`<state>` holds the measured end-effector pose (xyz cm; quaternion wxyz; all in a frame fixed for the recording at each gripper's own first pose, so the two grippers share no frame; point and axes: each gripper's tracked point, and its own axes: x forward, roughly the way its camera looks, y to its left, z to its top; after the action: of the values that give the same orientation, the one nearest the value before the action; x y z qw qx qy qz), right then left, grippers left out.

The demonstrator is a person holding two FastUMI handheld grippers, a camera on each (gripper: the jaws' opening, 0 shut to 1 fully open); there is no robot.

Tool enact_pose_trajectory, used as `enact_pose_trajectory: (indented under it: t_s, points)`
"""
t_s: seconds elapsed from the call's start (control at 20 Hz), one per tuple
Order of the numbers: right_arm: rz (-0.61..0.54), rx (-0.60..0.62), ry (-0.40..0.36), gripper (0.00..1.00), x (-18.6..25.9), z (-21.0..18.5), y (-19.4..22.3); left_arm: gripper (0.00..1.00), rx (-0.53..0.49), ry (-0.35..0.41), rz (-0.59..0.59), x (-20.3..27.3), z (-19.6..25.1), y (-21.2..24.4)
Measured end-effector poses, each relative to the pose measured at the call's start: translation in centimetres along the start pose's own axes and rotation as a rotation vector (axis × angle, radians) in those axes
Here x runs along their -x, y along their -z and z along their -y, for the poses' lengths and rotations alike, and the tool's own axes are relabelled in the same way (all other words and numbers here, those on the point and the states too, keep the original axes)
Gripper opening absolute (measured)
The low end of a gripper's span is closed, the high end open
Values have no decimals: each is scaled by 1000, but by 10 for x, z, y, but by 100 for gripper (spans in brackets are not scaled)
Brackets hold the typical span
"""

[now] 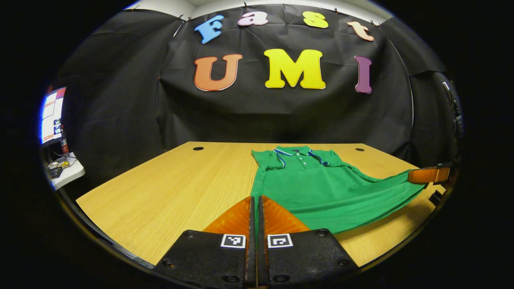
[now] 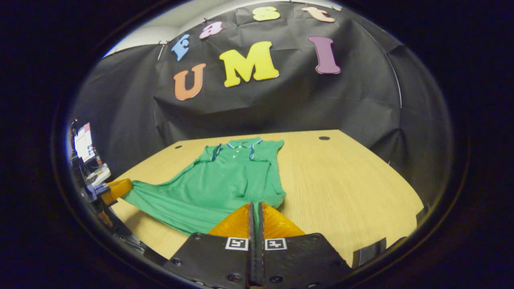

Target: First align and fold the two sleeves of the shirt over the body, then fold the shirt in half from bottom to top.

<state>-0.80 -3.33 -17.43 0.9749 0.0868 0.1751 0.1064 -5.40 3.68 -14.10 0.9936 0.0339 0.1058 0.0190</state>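
A green polo shirt (image 1: 321, 184) lies on the wooden table (image 1: 168, 188), collar at the far end, both sleeves folded in over the body. My left gripper (image 1: 255, 198) is shut on the near left corner of the hem. My right gripper (image 1: 429, 175) grips the other hem corner at the right, and the hem hangs stretched and lifted between them. In the right gripper view, the right gripper (image 2: 255, 205) is shut on the shirt (image 2: 225, 180) hem. The left gripper (image 2: 116, 188) holds the far corner at the left edge of the table (image 2: 341, 180).
A lit monitor (image 1: 52, 116) and a small white shelf (image 1: 66, 170) with odds and ends stand beyond the table's left side. Two cable holes (image 1: 198, 148) sit near the table's far edge. Black cloth walls close the booth behind.
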Motion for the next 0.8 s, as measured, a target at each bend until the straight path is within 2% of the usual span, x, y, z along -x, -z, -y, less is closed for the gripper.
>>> enact_pose_trajectory:
  t_s: [0.2, 0.35, 0.65, 0.8]
  points:
    - [91, 66, -19, 0, -14, -9, -48, 7, -48, -15, 99, -17, -4, -56]
    - [174, 70, -37, 0, -39, -16, -87, 7, -57, -30, 128, -51, -11, -84]
    - [238, 102, -25, 2, -134, -20, -153, 7, -56, -40, 153, -151, -13, -114]
    - [285, 145, 24, 0, -188, -16, -180, 7, -32, -17, 163, -207, -5, -122]
